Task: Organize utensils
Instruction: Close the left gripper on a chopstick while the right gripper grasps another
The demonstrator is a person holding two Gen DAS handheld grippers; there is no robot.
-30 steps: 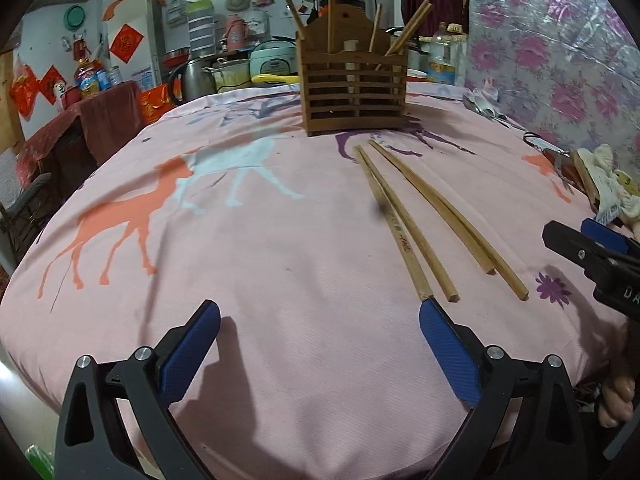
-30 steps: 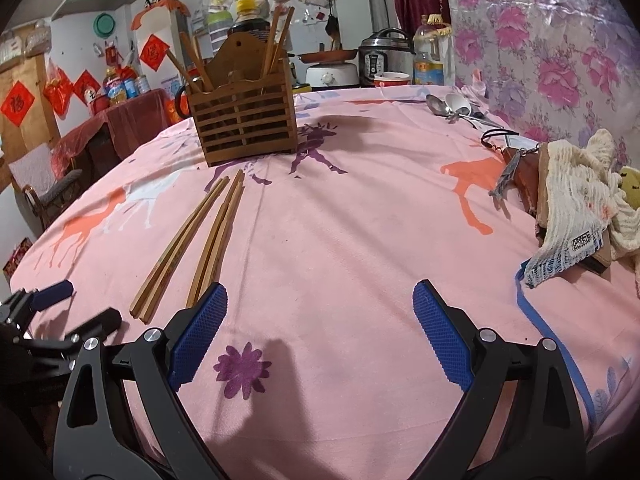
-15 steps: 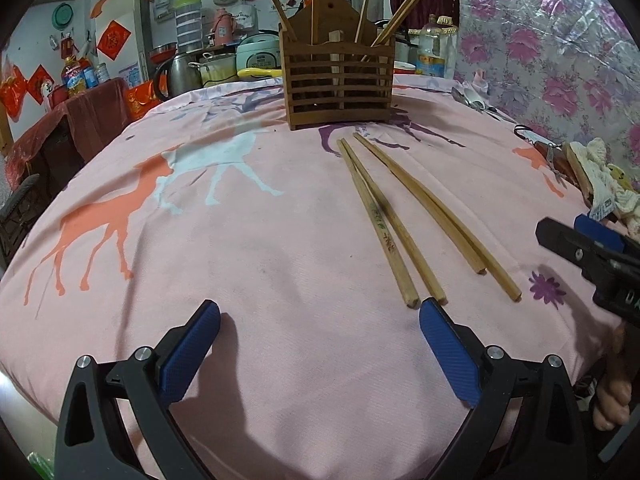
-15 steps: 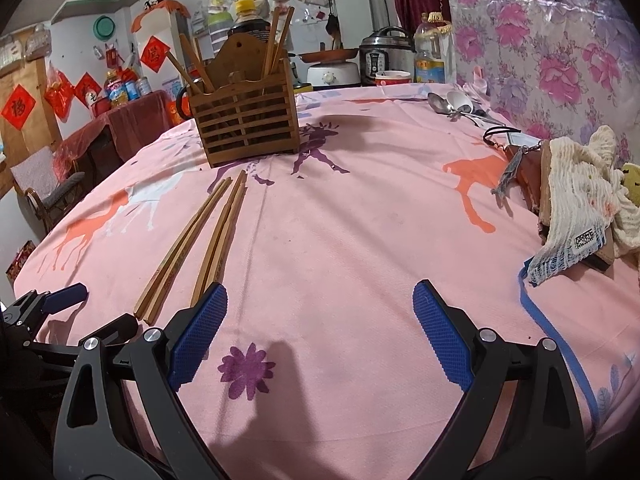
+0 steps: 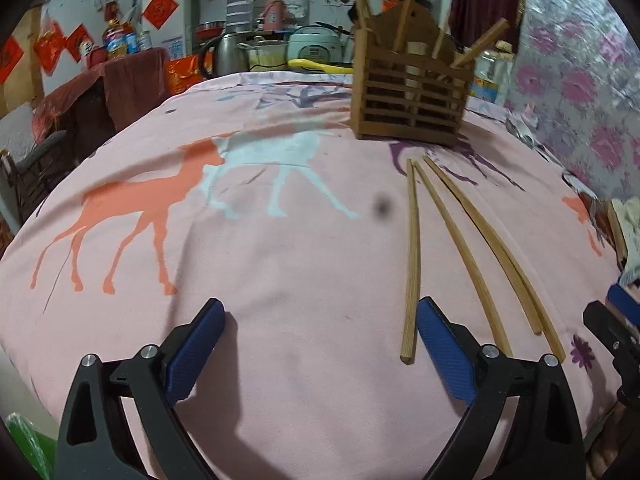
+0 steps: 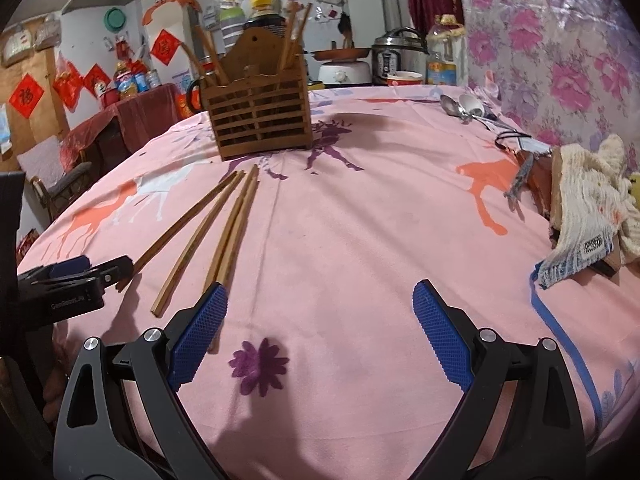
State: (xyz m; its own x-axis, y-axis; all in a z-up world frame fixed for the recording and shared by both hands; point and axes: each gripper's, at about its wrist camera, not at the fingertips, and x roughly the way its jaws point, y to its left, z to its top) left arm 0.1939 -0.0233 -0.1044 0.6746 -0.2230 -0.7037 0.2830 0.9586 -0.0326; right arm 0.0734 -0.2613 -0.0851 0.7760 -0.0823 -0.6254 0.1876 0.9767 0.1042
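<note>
Several wooden chopsticks (image 5: 448, 240) lie side by side on the pink tablecloth, also in the right wrist view (image 6: 224, 232). A brown slatted wooden utensil holder (image 5: 408, 96) stands behind them with more chopsticks upright in it; it also shows in the right wrist view (image 6: 260, 116). My left gripper (image 5: 318, 344) is open and empty, its right finger next to the near end of the leftmost chopstick. My right gripper (image 6: 320, 328) is open and empty, its left finger over the near ends of the right pair.
Metal spoons (image 6: 464, 106) lie at the far right of the table. A cream cloth and a wooden board (image 6: 588, 204) sit at the right edge. Cookers, kettle and bottles (image 5: 280, 48) stand behind the table.
My left gripper has swung left and moved forward, so the chopsticks now lie to its right. My right gripper has moved forward and its left finger now covers the chopstick ends.
</note>
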